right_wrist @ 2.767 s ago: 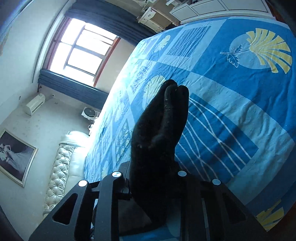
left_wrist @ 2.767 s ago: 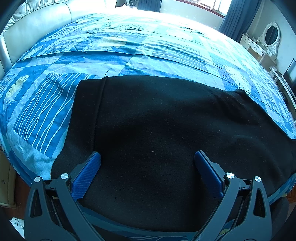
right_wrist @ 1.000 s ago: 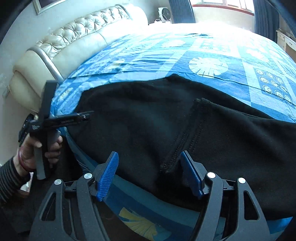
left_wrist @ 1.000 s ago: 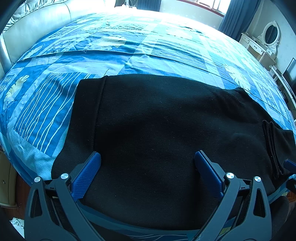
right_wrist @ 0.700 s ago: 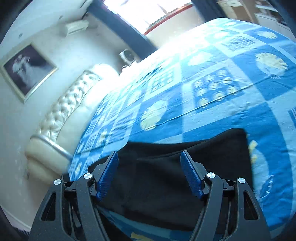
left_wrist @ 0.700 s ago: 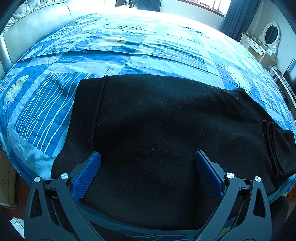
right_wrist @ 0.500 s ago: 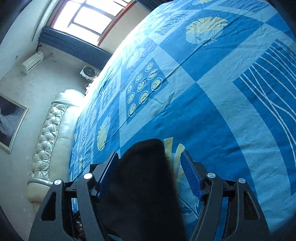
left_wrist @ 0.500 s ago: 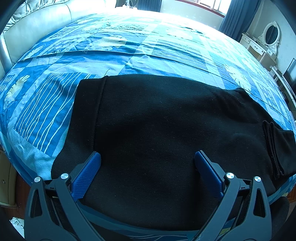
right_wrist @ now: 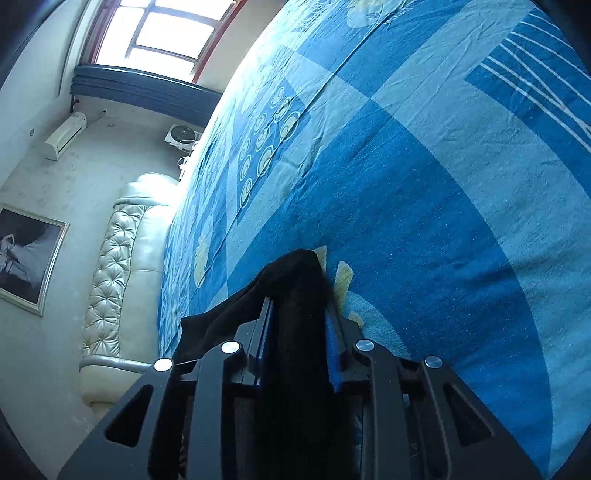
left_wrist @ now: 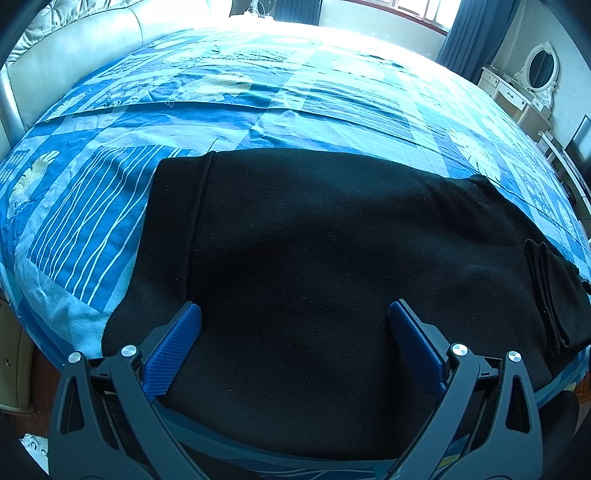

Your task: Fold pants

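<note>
The black pants [left_wrist: 332, 240] lie folded flat across the near part of the blue patterned bed [left_wrist: 258, 92], with the leg cuffs [left_wrist: 546, 288] stacked at the right. My left gripper [left_wrist: 295, 332] hovers open over the near edge of the pants, its blue pads [left_wrist: 173, 347] wide apart and gripping nothing. In the right wrist view, which is rolled sideways, a bunched end of the pants [right_wrist: 299, 280] sticks up between the jaws of my right gripper [right_wrist: 299, 314]. Those jaws are closing and the pads press on the fabric.
A cream tufted headboard [right_wrist: 118, 258] runs along the far left of the bed. A white dressing table with an oval mirror [left_wrist: 532, 85] stands at the far right. A window [right_wrist: 162, 33], curtains and a framed picture [right_wrist: 26, 258] line the walls.
My right gripper swung from the middle of the pants to one end, rolled onto its side, and its jaws narrowed onto a bunch of black fabric. The left gripper and the spread pants stayed put.
</note>
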`<state>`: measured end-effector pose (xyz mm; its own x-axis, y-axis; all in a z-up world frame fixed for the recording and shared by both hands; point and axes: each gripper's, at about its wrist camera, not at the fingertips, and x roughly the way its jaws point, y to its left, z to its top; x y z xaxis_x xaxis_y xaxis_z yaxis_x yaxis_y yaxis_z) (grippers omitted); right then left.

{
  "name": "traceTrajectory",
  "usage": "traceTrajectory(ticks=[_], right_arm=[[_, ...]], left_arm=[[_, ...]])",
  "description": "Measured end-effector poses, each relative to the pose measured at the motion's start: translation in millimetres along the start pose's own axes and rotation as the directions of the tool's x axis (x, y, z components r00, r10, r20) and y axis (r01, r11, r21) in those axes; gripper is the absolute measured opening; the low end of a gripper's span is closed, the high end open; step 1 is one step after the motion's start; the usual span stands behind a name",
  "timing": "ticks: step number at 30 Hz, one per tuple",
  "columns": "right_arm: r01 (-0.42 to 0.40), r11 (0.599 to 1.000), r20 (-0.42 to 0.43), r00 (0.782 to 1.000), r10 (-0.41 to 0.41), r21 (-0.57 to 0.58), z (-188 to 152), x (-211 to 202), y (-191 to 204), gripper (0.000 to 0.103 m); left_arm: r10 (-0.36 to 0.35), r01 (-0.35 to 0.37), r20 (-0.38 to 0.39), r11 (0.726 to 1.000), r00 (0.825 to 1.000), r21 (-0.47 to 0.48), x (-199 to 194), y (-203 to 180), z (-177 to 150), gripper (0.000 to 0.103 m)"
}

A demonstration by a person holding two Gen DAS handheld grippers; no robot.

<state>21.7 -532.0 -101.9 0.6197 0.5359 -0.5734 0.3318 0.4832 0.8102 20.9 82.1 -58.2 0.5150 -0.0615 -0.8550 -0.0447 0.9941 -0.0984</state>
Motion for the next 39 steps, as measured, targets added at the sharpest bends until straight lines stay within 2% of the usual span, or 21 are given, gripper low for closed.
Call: traceTrajectory(ticks=[5, 9, 12, 14, 15, 17, 21, 24, 26, 27, 30, 31, 33, 36, 39], right_arm=[[-0.069, 0.997, 0.008, 0.998, 0.069, 0.023, -23, -30, -8, 0.039], [-0.069, 0.997, -0.028, 0.997, 0.069, 0.020, -47, -48, -16, 0.041], [-0.030, 0.999, -0.045, 0.999, 0.029, -0.012, -60, -51, -18, 0.041], [0.037, 0.998, -0.055, 0.998, -0.040, -0.050, -66, -46, -16, 0.030], [0.053, 0.997, -0.043, 0.998, -0.056, -0.056, -67, -44, -17, 0.029], [0.066, 0.996, -0.031, 0.997, -0.068, -0.061, -68, -41, -18, 0.027], [0.065, 0.996, -0.025, 0.997, -0.067, -0.055, -67, -45, -13, 0.028], [0.133, 0.988, 0.059, 0.990, -0.128, -0.081, -62, -60, 5, 0.032], [0.198, 0.973, 0.166, 0.970, -0.177, -0.117, -61, -74, 27, 0.032], [0.187, 0.972, 0.188, 0.969, -0.160, -0.139, -62, -76, 39, 0.032], [0.111, 0.972, 0.124, 0.988, -0.086, -0.206, -71, -56, 73, 0.042], [0.089, 0.968, 0.082, 0.994, -0.072, -0.233, -76, -42, 83, 0.046], [0.034, 0.963, -0.015, 0.999, -0.040, -0.268, -88, -11, 101, 0.046], [-0.054, 0.955, -0.162, 0.987, 0.006, -0.291, -108, 41, 126, 0.046], [-0.107, 0.940, -0.286, 0.958, 0.010, -0.324, -134, 84, 147, 0.046]], left_arm=[[0.000, 0.000, -0.001, 1.000, 1.000, -0.001, 0, 0, 0, 0.101], [-0.001, 0.001, -0.001, 1.000, 1.000, -0.001, 0, 0, 0, 0.101], [-0.001, 0.001, -0.001, 1.000, 1.000, -0.001, 0, 0, 0, 0.101], [0.001, -0.001, 0.000, 1.000, 1.000, 0.000, 0, 0, 0, 0.101], [0.002, -0.002, 0.001, 1.000, 1.000, 0.001, 0, 0, 0, 0.101], [0.003, -0.004, 0.003, 1.000, 1.000, 0.001, 0, 0, -1, 0.101], [0.003, -0.004, 0.009, 1.000, 1.000, 0.004, 0, 0, -2, 0.101], [0.000, 0.000, 0.011, 1.000, 1.000, 0.005, 0, 1, -2, 0.101], [-0.001, 0.001, 0.009, 1.000, 1.000, 0.004, 0, 0, -2, 0.101], [-0.002, 0.002, 0.008, 1.000, 1.000, 0.003, 0, 0, -2, 0.101], [-0.001, 0.001, 0.008, 1.000, 1.000, 0.003, 0, 0, -2, 0.101], [-0.001, 0.001, 0.008, 1.000, 1.000, 0.003, 0, 0, -1, 0.101], [-0.003, 0.003, 0.008, 1.000, 1.000, 0.003, 0, 0, -1, 0.101], [-0.009, 0.009, 0.005, 1.000, 1.000, 0.003, 0, 0, -1, 0.101], [-0.019, 0.019, 0.002, 1.000, 1.000, 0.005, 0, 1, -1, 0.101]])
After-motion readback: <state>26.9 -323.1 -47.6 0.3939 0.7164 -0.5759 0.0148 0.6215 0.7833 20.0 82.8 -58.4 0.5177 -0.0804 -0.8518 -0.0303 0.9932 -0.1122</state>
